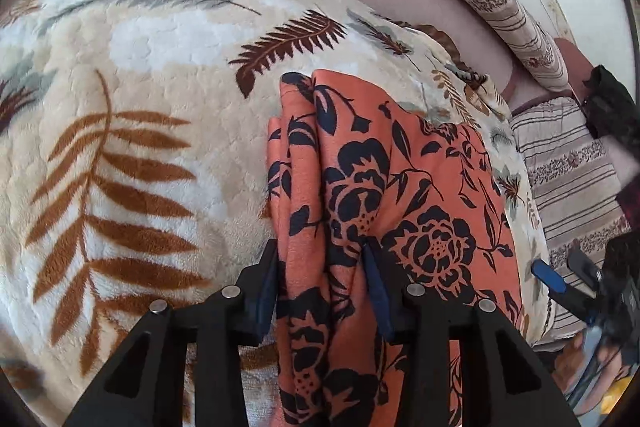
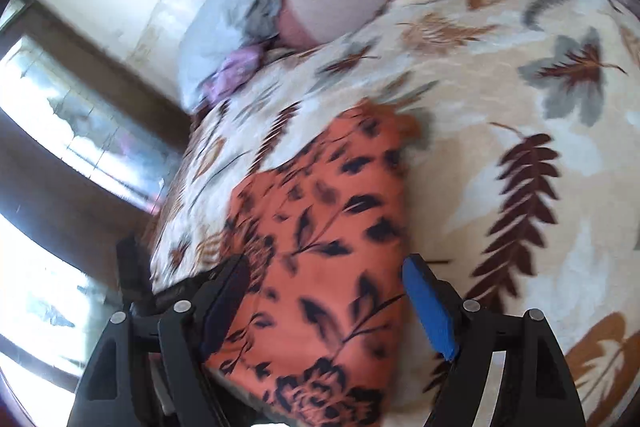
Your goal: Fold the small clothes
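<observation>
While the left gripper (image 1: 320,283) pinches the orange garment's (image 1: 400,187) bunched folds and the right gripper (image 2: 324,303) gapes empty, layers may slip on the blanket (image 1: 160,67).

One orange floral garment (image 1: 384,187), one leaf-patterned blanket (image 1: 160,107), two striped pillows (image 1: 500,3).

Leaf-print blanket (image 1: 160,75) (fleecy) bears the orange floral garment (image 1: 360,187).

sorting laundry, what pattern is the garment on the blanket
Orange garment with dark navy flowers; left wrist view.
</observation>
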`<state>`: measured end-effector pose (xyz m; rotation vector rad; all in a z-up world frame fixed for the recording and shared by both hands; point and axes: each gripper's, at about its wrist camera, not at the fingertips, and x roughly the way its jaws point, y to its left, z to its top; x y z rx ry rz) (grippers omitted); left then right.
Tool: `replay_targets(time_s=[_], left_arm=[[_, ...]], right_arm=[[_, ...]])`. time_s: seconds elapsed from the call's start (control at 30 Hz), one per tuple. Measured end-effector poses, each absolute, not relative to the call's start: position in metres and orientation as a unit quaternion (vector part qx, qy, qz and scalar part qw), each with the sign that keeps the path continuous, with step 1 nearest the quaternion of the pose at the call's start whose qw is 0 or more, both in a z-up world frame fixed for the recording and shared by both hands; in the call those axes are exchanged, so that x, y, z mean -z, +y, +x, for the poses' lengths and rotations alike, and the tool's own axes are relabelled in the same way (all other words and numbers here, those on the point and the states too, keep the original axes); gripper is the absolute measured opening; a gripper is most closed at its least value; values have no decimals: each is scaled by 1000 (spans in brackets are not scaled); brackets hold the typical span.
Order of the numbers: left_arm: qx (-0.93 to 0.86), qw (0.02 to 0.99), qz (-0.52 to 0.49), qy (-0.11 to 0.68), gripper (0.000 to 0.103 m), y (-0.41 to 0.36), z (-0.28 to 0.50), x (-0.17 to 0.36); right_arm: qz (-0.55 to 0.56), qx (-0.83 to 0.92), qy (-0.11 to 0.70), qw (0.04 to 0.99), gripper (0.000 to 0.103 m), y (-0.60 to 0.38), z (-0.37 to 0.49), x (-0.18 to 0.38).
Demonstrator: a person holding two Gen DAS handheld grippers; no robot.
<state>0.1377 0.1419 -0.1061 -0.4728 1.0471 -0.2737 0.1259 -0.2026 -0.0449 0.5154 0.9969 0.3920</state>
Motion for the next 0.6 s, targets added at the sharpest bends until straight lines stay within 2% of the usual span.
replay_targets(time_s=[0.1,0.23,0.37,0.4,0.43,0.47,0.5,0.57,0.6], left_arm=[[133,825,-240,494,44,142,142,111],[136,824,-246,492,49,153,139,110],[131,840,-239,469,51,155,125,86],[143,850,-233,449,62,153,116,75],[150,857,-226,437,83,150,108,70],[144,860,-218,438,91,146,103,71],[136,856,-206,454,94,141,103,80],[123,829,-171,518,93,127,116,110],[120,839,-162,505,86,123,116,105]], right_arm=[[284,-171,503,798,81,-212,144,68],[279,-215,573,741,83,-176,158,105],[238,-200,565,764,81,-159,152,98],[238,-206,560,767,79,-160,150,94],[235,-209,557,768,77,-161,150,93],[235,-209,557,768,76,-164,149,93],[243,-208,559,765,76,-167,149,96],[280,-201,559,754,77,-176,152,109],[288,-200,557,753,77,-178,154,111]])
